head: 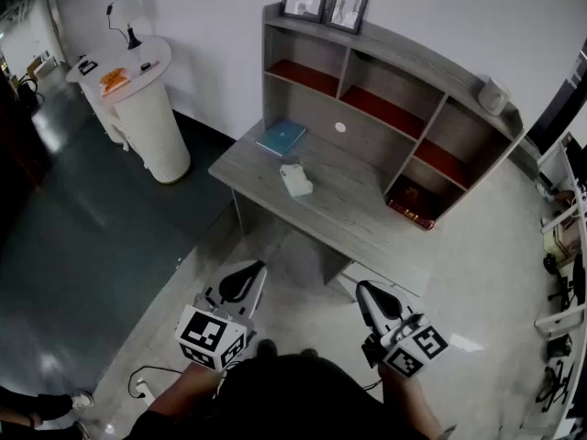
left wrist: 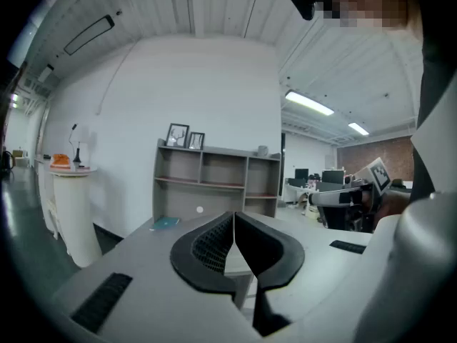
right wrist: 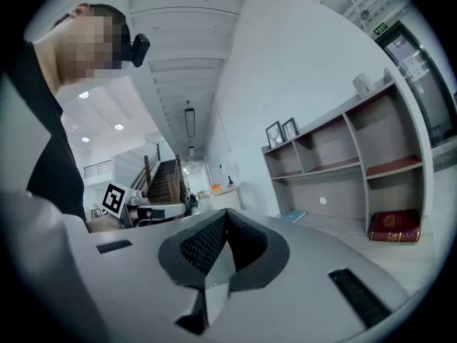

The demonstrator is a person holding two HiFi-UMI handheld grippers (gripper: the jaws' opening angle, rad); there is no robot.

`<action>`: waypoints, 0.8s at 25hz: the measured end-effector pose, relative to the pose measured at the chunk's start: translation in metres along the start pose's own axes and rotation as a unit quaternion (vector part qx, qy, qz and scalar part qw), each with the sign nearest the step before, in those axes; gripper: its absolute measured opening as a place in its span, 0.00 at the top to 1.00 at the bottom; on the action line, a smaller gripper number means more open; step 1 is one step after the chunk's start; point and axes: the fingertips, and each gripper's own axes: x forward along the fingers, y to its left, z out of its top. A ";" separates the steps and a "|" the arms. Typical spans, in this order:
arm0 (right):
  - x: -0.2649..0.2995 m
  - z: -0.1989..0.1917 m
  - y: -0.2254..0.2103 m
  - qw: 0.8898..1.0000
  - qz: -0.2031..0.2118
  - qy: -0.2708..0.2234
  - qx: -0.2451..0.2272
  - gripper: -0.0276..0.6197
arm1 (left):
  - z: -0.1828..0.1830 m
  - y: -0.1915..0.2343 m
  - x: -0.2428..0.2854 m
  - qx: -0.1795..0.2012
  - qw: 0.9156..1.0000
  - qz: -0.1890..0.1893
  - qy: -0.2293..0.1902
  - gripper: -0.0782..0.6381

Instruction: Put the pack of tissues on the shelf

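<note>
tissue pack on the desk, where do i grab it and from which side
Probably grip the tissue pack across its narrow width, near the middle, coming down from above on the desk's open front side. It lies flat and alone on the desk, apart from the blue book, and the shelf blocks any approach from behind.

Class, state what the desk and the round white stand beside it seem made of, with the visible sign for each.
Desk: probably wood-grain laminate, matt grey; grain streaks cross its top. Round white stand: perhaps plastic or painted wood, matt; fine vertical ribs line its side.
</note>
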 end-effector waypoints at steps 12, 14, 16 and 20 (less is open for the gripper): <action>0.028 -0.005 0.020 1.000 -0.004 0.005 -0.005 0.93 | -0.004 0.032 -0.017 -0.002 1.000 0.002 -0.006 0.86; 0.034 -0.006 0.026 1.000 -0.004 0.001 -0.004 0.93 | -0.005 0.038 -0.021 -0.001 1.000 0.001 -0.007 0.86; 0.038 -0.007 0.031 1.000 -0.003 -0.001 -0.003 0.93 | -0.008 0.043 -0.026 -0.003 1.000 0.001 -0.007 0.86; 0.048 -0.009 0.032 1.000 -0.005 0.003 0.001 0.93 | -0.014 0.052 -0.028 -0.008 1.000 0.001 0.000 0.86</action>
